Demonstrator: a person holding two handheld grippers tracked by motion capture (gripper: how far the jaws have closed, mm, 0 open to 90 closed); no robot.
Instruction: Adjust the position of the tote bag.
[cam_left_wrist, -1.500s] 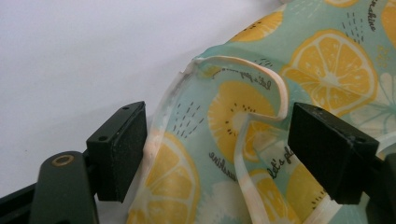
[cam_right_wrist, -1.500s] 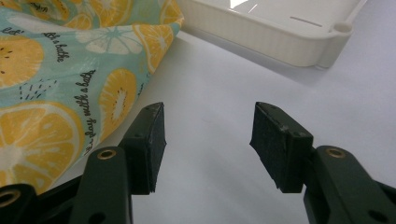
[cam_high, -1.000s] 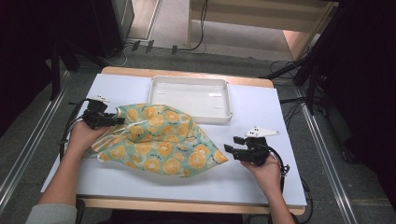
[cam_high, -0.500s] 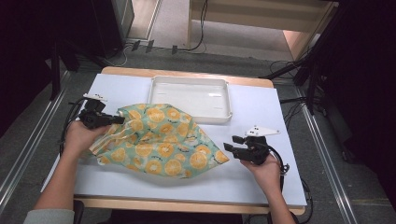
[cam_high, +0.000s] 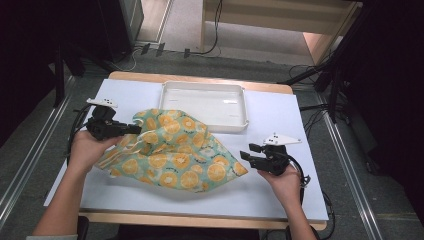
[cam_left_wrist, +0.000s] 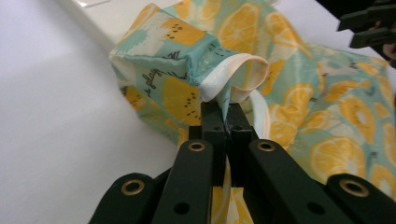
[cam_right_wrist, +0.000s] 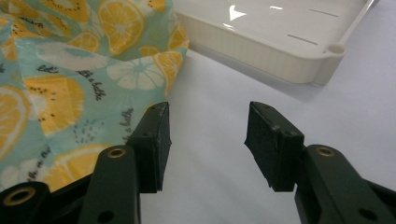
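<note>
Now lifted off the white table (cam_high: 280, 195) at its left end, the citrus-print cloth (cam_high: 175, 150) lies bunched across the middle, near edge of the white tray (cam_high: 205, 100) just behind it. From the high view: left gripper (cam_high: 131, 129) clamped on the cloth's upper-left hem and raised higher than a second ago, that corner pulled up and inward; right gripper (cam_high: 245, 152) parked just beside the cloth's right tip, in the same spot as before. From the left gripper view: jaws pressed tight on a fold of the cream-edged hem (cam_left_wrist: 233, 77), having just closed on it, fabric hanging from the pinch. From the right gripper view: jaws gaping, having just narrowed a little, nothing but bare table between them, cloth edge (cam_right_wrist: 154, 70) just left of the left pad, tray corner (cam_right_wrist: 334, 49) beyond. Likely meaning: first corner secured, fold or lift under way, right tip not yet taken.
</note>
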